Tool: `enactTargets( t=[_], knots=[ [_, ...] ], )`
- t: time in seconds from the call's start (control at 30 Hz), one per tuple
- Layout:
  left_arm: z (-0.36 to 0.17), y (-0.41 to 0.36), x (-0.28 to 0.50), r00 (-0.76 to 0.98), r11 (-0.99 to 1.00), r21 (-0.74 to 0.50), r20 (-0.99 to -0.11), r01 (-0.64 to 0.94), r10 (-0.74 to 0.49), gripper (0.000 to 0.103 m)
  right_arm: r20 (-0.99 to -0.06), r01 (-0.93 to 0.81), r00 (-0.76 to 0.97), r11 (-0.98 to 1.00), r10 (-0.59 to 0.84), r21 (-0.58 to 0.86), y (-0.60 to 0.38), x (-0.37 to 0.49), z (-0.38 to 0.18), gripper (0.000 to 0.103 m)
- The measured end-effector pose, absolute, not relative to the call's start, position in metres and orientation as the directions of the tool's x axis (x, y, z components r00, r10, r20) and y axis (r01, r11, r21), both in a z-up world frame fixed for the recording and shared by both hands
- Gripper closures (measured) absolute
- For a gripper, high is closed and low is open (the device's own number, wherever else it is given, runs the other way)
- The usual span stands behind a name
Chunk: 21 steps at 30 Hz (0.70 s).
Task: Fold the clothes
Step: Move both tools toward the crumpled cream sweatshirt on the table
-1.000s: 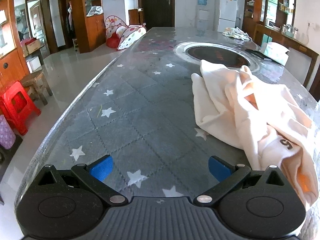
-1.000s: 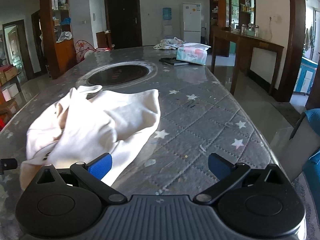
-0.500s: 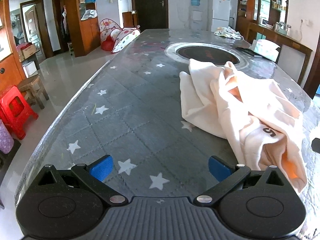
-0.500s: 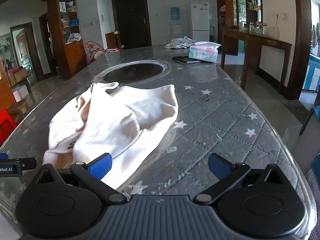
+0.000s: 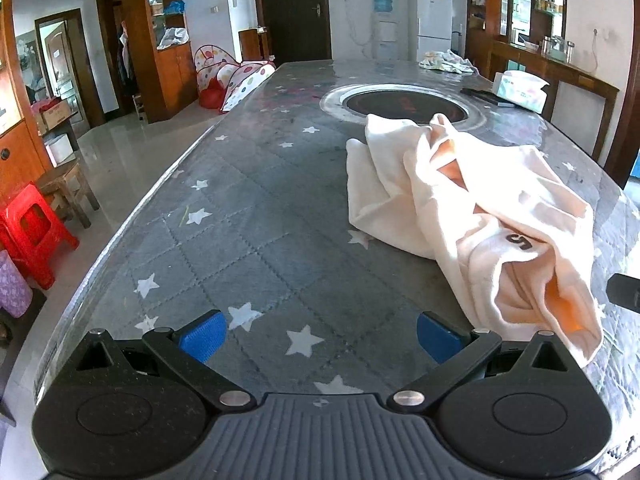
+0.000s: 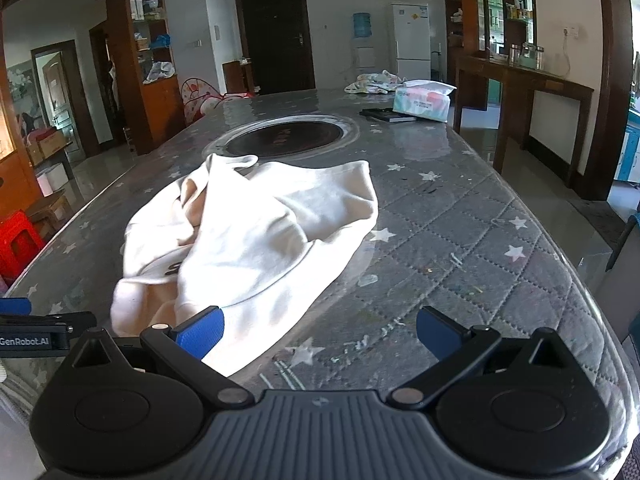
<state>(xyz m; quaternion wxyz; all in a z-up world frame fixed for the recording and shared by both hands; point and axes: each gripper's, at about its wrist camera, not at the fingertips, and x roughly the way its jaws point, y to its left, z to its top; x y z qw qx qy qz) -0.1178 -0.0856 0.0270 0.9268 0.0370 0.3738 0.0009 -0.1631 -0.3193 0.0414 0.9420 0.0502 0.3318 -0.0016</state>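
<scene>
A crumpled cream garment point(image 5: 472, 208) with a dark printed mark lies on the grey star-patterned table point(image 5: 248, 240). In the left wrist view it sits ahead and to the right of my left gripper point(image 5: 320, 336), which is open and empty above the table's near end. In the right wrist view the garment point(image 6: 248, 240) lies ahead and left, its near hem close to the left fingertip point(image 6: 200, 332). My right gripper point(image 6: 318, 332) is open and empty. The left gripper's side shows at the left edge of the right wrist view point(image 6: 36, 332).
A round dark hotplate point(image 6: 284, 140) is set in the table behind the garment. A tissue pack point(image 6: 422, 100), a dark flat object point(image 6: 386, 115) and a bundle of cloth point(image 6: 374, 82) lie at the far end. Red stools point(image 5: 30, 232) stand on the floor to the left.
Both grippers have pulled back and risen a little from the garment, so more of the table shows in front. The garment has not moved. Both grippers stay open.
</scene>
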Motion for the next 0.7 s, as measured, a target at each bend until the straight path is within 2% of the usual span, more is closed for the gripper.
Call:
enactTargets(
  t=[0.7],
  knots=[
    [0.028, -0.098, -0.123, 0.719, 0.994, 0.088, -0.695, 0.058, 0.020, 0.000, -0.631, -0.005, 0.774, 0.996, 0.060, 0.089, -0.308, -0.166, 0.039, 0.000]
  ],
)
